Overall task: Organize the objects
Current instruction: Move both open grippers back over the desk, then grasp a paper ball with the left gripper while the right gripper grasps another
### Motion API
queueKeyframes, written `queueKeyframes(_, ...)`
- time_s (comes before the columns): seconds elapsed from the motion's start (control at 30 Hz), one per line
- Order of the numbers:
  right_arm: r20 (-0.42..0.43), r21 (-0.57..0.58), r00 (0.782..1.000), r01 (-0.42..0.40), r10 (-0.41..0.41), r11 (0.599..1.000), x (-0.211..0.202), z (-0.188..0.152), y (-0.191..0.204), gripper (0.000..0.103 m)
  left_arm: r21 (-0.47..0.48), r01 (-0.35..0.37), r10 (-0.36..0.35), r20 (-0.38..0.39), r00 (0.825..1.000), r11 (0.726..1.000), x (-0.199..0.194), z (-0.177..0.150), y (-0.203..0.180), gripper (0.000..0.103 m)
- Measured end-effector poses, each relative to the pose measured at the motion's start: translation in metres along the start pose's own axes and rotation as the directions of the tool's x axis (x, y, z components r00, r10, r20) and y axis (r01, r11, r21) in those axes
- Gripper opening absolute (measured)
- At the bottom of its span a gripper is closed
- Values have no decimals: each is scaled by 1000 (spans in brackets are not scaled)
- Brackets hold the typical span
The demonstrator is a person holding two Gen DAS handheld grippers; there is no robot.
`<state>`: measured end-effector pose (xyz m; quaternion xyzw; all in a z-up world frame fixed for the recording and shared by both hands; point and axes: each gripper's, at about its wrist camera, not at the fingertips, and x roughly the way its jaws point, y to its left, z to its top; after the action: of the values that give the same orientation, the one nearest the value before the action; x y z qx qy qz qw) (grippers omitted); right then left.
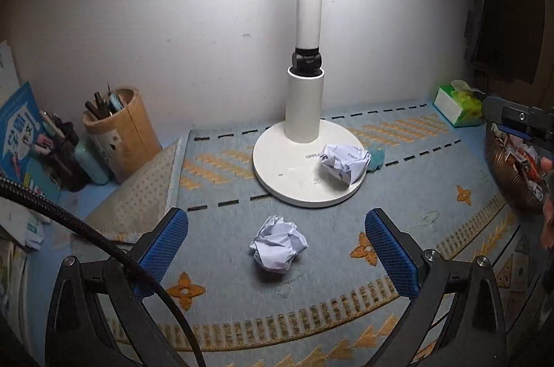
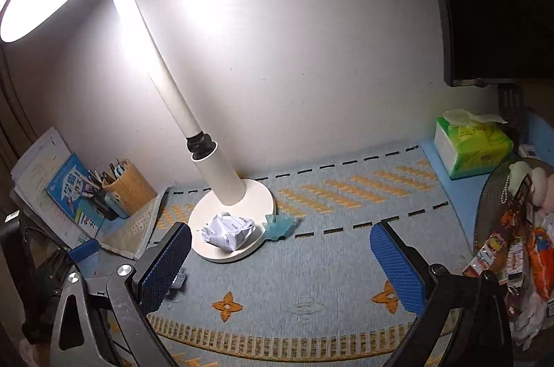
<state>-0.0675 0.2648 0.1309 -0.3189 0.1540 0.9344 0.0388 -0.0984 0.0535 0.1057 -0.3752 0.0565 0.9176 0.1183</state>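
Left gripper (image 1: 277, 249) hanging wide open, holding nothing, framing crumpled paper ball (image 1: 278, 248) lying on blue patterned mat (image 1: 432, 180) between its blue pads.

Right gripper (image 2: 280, 263) also gaping, empty.

Second paper wad (image 2: 228, 231) sitting on white lamp base (image 2: 207, 211).

Step judged: closing in on nearest ball.

Next: lowering, pinching gently, carrying toward cluttered basket (image 1: 512, 190) at right, likely.

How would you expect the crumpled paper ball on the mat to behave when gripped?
The paper ball looks loosely crumpled, so it is probably light and would squash between the pads. Its creased, irregular shape suggests it would scoot or tumble briefly on the mat if nudged, not roll far.
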Motion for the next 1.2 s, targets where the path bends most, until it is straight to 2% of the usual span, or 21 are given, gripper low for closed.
queueKeyframes(0.13,-38,-77,999,-6,3,997,41,-9,18,103,-20,58,-60,-94,994,998,47,-21,4,103)
queueKeyframes(0.33,-42,-195,999,-14,5,981,101,-16,50,103,-78,129,-137,-123,983,989,90,-31,10,102)
queueKeyframes(0.53,-27,-241,999,20,-27,970,145,-26,60,103,-81,112,-121,-123,985,990,92,-28,8,102)
queueKeyframes(0.63,-77,-237,997,8,-27,972,157,-29,57,101,-61,90,-97,-134,986,994,95,-29,6,102)
queueKeyframes(0.67,-44,-263,998,40,-54,964,154,-30,60,84,-58,88,-95,-134,986,994,94,-29,6,100)
queueKeyframes(0.7,-11,-276,998,62,-67,959,149,-30,60,63,-73,92,-100,-115,988,993,90,-30,9,88)
queueKeyframes(0.73,28,-273,996,88,-84,958,143,-30,60,60,-102,119,-126,-70,990,988,81,-30,15,41)
queueKeyframes(0.77,52,-274,995,93,-81,957,139,-29,61,60,-133,164,-167,-17,986,978,72,-32,24,41)
queueKeyframes(0.8,54,-276,997,73,-61,958,135,-28,60,60,-155,179,-179,17,984,972,67,-31,32,41)
queueKeyframes(0.83,53,-266,998,57,-44,962,131,-27,60,59,-159,149,-146,30,989,976,62,-33,34,41)
queueKeyframes(0.9,66,-235,998,29,-14,972,120,-22,58,59,-134,117,-114,35,993,984,56,-33,34,41)
queueKeyframes(1.07,102,-211,994,-15,37,977,84,-13,58,59,-179,147,-140,55,989,973,38,-29,31,42)
queueKeyframes(1.2,137,-218,989,-23,53,976,49,-4,57,60,-169,121,-110,71,991,978,13,-33,25,42)
